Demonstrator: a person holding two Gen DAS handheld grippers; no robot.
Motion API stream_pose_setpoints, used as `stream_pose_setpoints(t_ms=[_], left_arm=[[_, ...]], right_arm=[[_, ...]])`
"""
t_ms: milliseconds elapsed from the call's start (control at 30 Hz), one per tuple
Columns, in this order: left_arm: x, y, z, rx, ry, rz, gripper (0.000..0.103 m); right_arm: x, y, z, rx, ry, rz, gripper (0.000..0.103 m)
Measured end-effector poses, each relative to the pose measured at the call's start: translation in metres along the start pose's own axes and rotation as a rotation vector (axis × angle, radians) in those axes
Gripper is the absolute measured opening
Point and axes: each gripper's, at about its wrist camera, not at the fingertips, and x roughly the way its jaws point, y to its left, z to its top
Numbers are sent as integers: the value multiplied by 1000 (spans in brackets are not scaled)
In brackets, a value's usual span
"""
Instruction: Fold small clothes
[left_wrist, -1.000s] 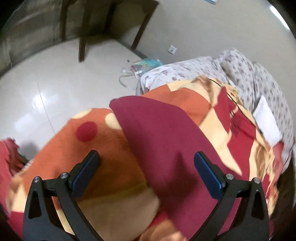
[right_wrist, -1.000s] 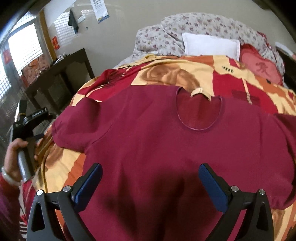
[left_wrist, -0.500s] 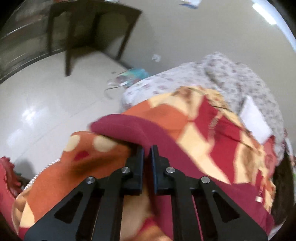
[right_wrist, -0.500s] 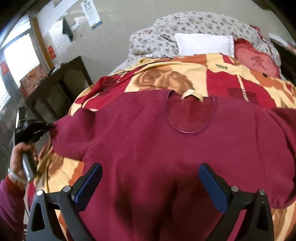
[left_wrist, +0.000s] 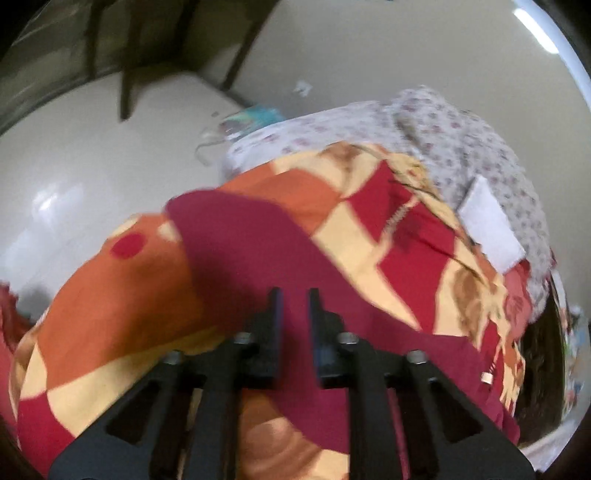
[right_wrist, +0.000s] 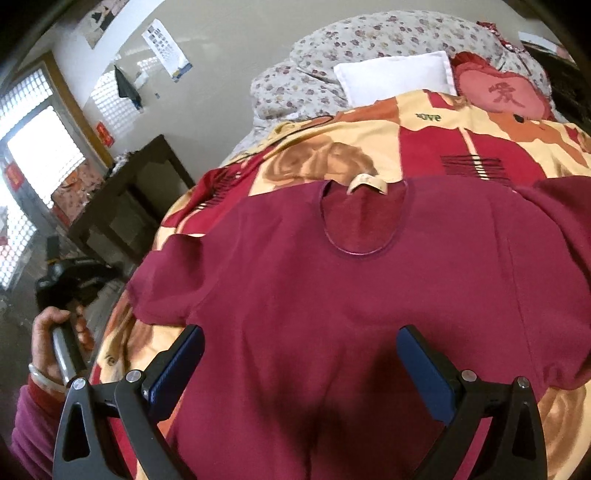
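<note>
I see the maroon T-shirt (right_wrist: 369, 288) flat on the patterned blanket (right_wrist: 424, 140), collar away from me. My left gripper (left_wrist: 293, 295) hovers over its sleeve, jaws narrow, opening, empty; my right gripper (right_wrist: 301, 339) gapes wide above the hem.

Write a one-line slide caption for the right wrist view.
Open right tongs hover above a maroon scoop-neck shirt spread flat on a red, orange and cream patterned blanket.

You are in a home bedroom: a bed (right_wrist: 461, 147) with patterned quilt, floral duvet (right_wrist: 369, 48), white pillow (right_wrist: 395, 74), dark wooden desk (right_wrist: 125, 206), barred window (right_wrist: 40, 147).
</note>
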Motion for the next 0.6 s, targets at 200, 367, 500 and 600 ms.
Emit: stream_pose_setpoints(t_ms=[200, 367, 500, 600], left_arm=[[23, 34, -6, -97, 25, 41, 66], [34, 35, 0, -115, -44, -41, 33], [34, 25, 6, -89, -67, -53, 6], [12, 8, 3, -71, -82, -133, 5]], right_arm=[[15, 2, -1, 1, 33, 12, 103], [24, 2, 0, 5, 60, 1, 103], [23, 1, 1, 16, 65, 5, 103], [18, -2, 1, 22, 50, 14, 103]])
